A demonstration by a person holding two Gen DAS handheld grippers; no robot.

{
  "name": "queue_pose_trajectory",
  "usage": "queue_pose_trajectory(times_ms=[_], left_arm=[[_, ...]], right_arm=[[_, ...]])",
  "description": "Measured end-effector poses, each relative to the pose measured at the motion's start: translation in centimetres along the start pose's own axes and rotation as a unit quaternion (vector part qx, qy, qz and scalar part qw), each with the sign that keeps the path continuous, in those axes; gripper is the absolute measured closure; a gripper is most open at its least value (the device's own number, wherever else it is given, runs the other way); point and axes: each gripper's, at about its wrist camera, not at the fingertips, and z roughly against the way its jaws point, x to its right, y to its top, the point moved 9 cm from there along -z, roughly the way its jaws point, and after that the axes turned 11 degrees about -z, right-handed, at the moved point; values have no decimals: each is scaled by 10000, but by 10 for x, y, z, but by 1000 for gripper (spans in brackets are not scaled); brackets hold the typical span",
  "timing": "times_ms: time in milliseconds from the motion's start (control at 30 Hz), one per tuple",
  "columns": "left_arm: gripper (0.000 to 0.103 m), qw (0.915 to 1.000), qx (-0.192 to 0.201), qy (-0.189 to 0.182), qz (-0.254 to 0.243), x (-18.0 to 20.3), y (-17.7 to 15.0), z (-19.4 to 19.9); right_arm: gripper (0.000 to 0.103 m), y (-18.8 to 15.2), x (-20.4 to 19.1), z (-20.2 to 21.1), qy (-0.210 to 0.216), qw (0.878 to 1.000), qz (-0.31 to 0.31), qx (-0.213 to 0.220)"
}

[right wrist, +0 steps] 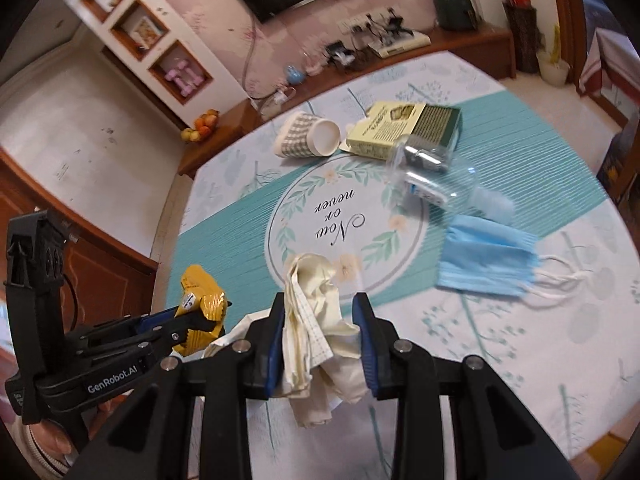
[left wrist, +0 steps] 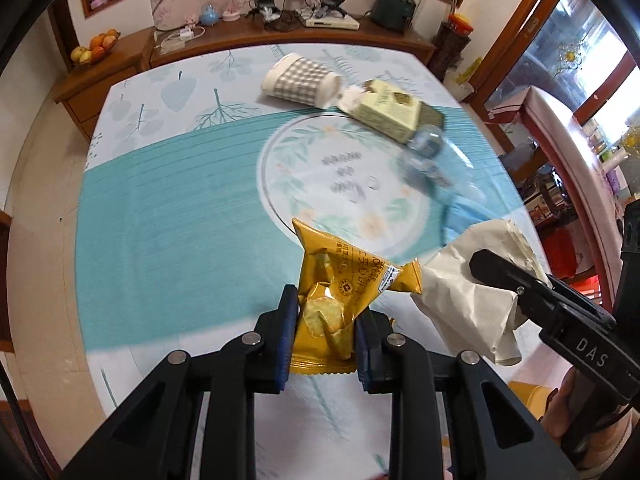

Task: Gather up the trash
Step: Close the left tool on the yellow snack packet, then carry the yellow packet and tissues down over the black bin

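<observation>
My left gripper (left wrist: 325, 312) is shut on a yellow snack wrapper (left wrist: 340, 280), held above the patterned mat (left wrist: 168, 208). The same left gripper (right wrist: 200, 318) shows at the lower left of the right wrist view, still pinching the yellow wrapper (right wrist: 200, 292). My right gripper (right wrist: 320, 320) is shut on a crumpled cream paper wad (right wrist: 316, 320), lifted off the mat (right wrist: 520, 344). In the left wrist view that paper wad (left wrist: 468, 292) hangs at the right, with the right gripper (left wrist: 504, 276) around it.
On the mat lie a checked paper cup (right wrist: 308, 136) on its side, a green and cream carton (right wrist: 404, 128), a clear plastic bottle (right wrist: 432, 176) and a blue face mask (right wrist: 484, 260). A wooden sideboard (left wrist: 240, 40) with cables and a fruit bowl (left wrist: 96, 48) runs along the far wall.
</observation>
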Motion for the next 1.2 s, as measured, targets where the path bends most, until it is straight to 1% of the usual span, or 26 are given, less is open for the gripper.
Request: queue_pose_trajectory(times_ms=[167,333,467,600,733,900,1033,1200], left_arm=[[80,9996,220,106,152,53,-39,31],[80,9986,336,205,339,108,-87,51],[80,9989,189,152,400,149,-126,51],[80,9993,-124,108,323,188,-162,40],[80,9991,-368,49,214,214,-184,29],[80,9978,-662,56,-38,239,-210,10],[80,9965,-788,63,-263,246,-224,-9],[80,9946,-898,68,-517,252,-243,-42]], right_arm=[[71,-31,25,56,160,9991,327,209],[71,-73,65,97,246,9986,447,158],[71,-105,100,117,216,9989,408,35],[71,-137,134,130,122,9996,208,-134],[71,-162,160,136,19,9997,-30,-234],[71,-194,194,129,-129,9984,-425,-340],[71,-218,224,114,-335,9957,-757,-418],[71,-244,259,92,-606,9906,-1127,-475]])
